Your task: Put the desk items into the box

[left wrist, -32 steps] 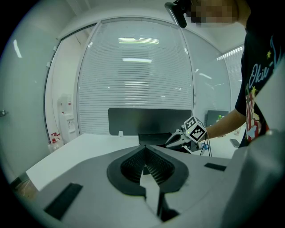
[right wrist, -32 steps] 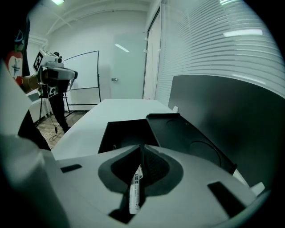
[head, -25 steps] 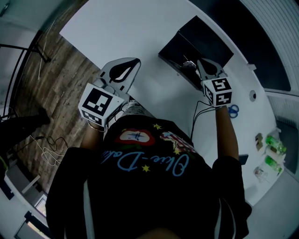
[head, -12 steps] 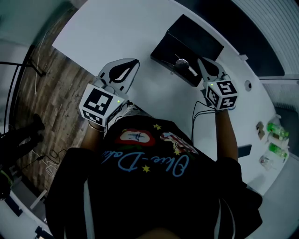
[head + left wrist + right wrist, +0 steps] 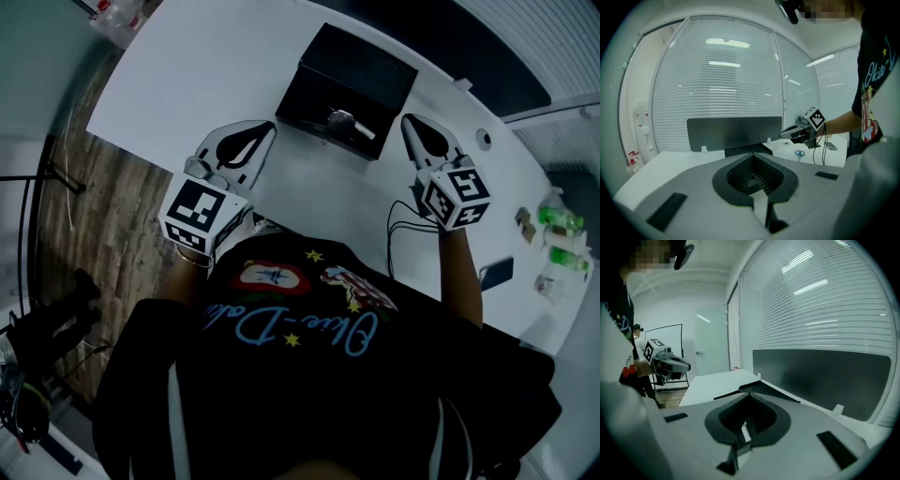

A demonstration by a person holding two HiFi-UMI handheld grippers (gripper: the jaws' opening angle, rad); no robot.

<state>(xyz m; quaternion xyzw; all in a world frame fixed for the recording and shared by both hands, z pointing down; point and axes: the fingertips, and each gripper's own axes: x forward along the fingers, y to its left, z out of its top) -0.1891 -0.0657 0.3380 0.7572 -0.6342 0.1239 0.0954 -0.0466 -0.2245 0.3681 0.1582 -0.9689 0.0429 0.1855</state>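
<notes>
Both tongs are closed and empty, the left gripper [image 5: 266,129] just left of the box [image 5: 375,66] and the right gripper [image 5: 409,125] just right of it. A silvery item [image 5: 351,122] lies inside the box by its near wall. The scissors [image 5: 799,153] lie on the desk further right of the box, so the right gripper looks nearer. Their long axis is too small to read.

- The table [image 5: 187,84] to the left of the box [image 5: 361,70] is bare, so I have free passage there for the left gripper [image 5: 265,129].
- The white strip between both grippers and the box's near wall is unblocked.
- A metal-tipped object [image 5: 349,123] lies at that near wall, mid-span.
- Cables [image 5: 403,223] trail on the table beneath my right gripper [image 5: 410,124].
- A dark partition [image 5: 733,132] closes off the table's far side.
</notes>
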